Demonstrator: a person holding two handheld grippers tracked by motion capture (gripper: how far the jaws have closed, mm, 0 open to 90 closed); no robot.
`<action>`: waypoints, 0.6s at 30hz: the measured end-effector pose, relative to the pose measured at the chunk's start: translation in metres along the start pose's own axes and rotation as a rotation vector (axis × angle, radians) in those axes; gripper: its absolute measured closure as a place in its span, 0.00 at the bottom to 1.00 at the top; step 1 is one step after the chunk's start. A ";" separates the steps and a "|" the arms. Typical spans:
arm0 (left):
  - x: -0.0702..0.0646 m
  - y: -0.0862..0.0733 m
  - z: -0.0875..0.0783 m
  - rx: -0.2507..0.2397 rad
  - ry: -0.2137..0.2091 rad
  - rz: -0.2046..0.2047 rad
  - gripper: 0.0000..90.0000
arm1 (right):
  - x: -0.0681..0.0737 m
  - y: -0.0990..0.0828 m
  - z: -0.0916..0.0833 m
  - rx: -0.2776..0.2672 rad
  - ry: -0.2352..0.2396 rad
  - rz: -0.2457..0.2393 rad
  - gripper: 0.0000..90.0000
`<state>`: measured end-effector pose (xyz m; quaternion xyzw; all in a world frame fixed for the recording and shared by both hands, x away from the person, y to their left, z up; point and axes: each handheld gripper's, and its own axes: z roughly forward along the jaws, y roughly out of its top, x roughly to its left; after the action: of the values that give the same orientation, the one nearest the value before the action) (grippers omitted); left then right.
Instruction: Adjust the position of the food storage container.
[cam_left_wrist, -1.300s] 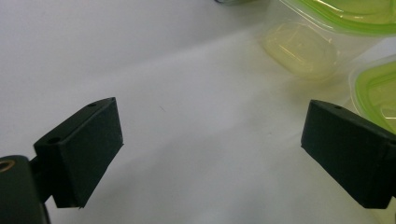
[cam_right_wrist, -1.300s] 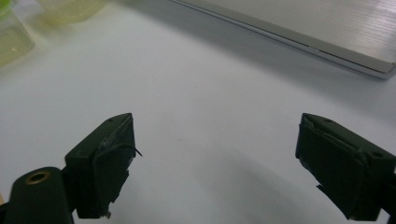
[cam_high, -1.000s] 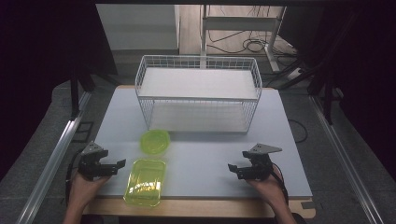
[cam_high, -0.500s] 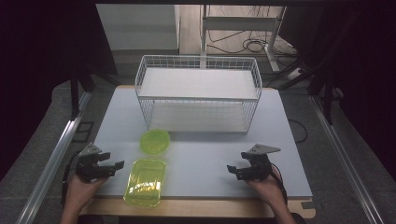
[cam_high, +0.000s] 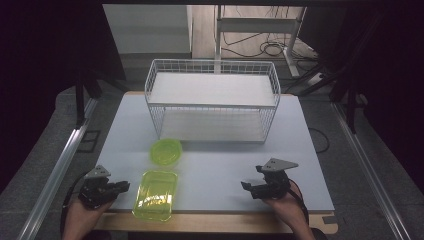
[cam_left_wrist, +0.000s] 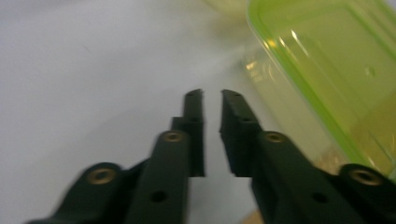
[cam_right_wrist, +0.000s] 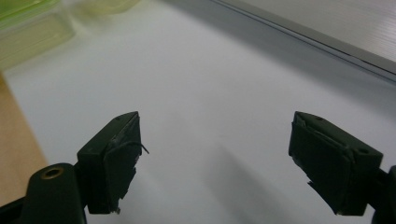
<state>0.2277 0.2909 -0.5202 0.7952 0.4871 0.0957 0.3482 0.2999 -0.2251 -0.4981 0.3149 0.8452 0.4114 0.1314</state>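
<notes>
While your left gripper (cam_high: 119, 187) sits at the near left corner of the table (cam_high: 220, 165), its jaws have just been closing and now stand almost together with only a thin slit between them — nothing is caught in that slit. Just beside its tips, toward the table's middle, lies the rectangular green container (cam_high: 156, 195); in the left gripper view the same container (cam_left_wrist: 336, 70) fills the space right of your jaws, close but apart from them. Beyond that container, farther from you, rests the round green lid (cam_high: 166, 150), and past it stands the white wire basket (cam_high: 212, 102), well apart from either gripper.

Your right gripper (cam_high: 250, 187) rests near the front edge on the other side, jaws spread wide and holding nothing — in the right gripper view bare white tabletop shows between its fingers (cam_right_wrist: 112, 163). From it, the rectangular container lies well off across the table, past its tips.
</notes>
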 end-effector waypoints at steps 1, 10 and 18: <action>-0.001 -0.002 -0.001 0.013 0.002 0.004 0.98 | 0.004 0.001 -0.002 0.005 0.000 -0.020 0.20; -0.007 -0.015 -0.014 0.069 0.006 -0.023 1.00 | 0.021 -0.005 -0.014 0.031 0.012 -0.070 0.22; -0.023 -0.013 -0.009 0.151 -0.058 0.020 1.00 | 0.027 -0.002 -0.018 0.019 0.028 -0.060 0.22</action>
<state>0.2020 0.2793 -0.5176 0.8265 0.4747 0.0391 0.3001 0.2698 -0.2197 -0.4880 0.2849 0.8598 0.4037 0.1290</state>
